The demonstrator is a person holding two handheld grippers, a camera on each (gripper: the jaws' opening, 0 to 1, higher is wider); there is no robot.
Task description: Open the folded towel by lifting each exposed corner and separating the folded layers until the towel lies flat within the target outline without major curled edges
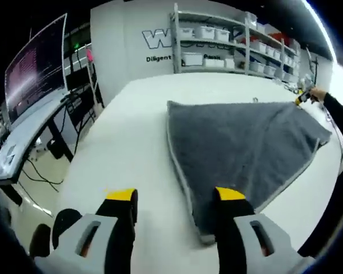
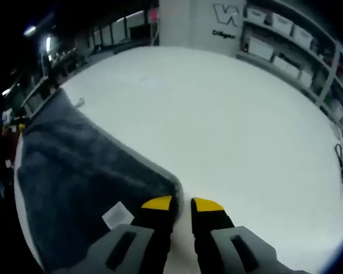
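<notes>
- Left gripper view looks from low over the white surface (image 1: 131,142) along its jaws, toward the shelving (image 1: 234,40) at the far wall.
- Right gripper view sits close above the surface, facing across it.
- Both views share the grey towel (image 1: 240,148) (image 2: 74,177).

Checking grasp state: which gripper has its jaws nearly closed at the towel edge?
The right gripper, jaws almost together at the grey towel corner; the left gripper is wide open.

Light: bright, even overhead on white table (image 1: 137,137)
Glare: window strip, far right edge
Blur: right gripper view soft
Edges: fisheye-bent, dark
</notes>
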